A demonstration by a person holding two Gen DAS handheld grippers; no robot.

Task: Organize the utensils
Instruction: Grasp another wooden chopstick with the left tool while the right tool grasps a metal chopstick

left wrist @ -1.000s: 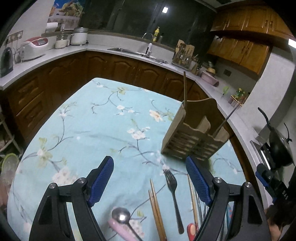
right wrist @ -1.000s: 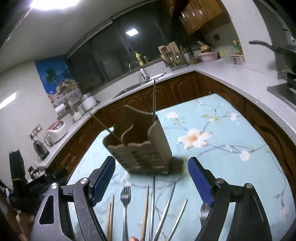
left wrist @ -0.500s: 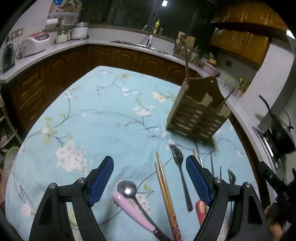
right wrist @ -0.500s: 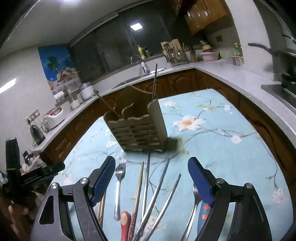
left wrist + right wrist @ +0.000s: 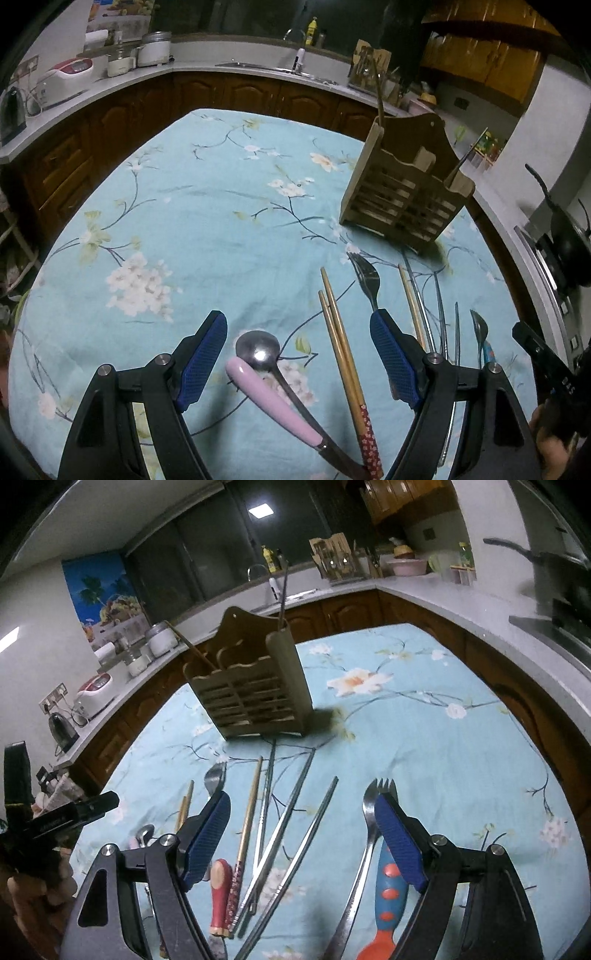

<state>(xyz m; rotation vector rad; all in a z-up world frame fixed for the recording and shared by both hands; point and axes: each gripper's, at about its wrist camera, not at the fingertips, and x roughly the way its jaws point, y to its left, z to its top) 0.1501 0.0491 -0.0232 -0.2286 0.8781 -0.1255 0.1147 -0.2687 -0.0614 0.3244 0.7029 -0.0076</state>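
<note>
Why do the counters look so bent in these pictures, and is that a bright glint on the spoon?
Left wrist view: the fisheye lens bows the counter and darkens the corners; the spoon bowl catches a ceiling-light glint. Right wrist view: the same bending, a glaring ceiling light, a dark shadow beside the wooden holder, and the pan looks smeared.

My left gripper (image 5: 297,349) fills the bottom of its own wrist view, tilted downward, blue pads spread wide with nothing pressed between them. My right gripper (image 5: 303,832) sits the same way at the bottom of its view, jaws wide and gripping nothing. At the left edge of the right view my left hand (image 5: 35,890) wraps its black handle; my right hand (image 5: 554,448) shows at the lower right corner of the left view.
</note>
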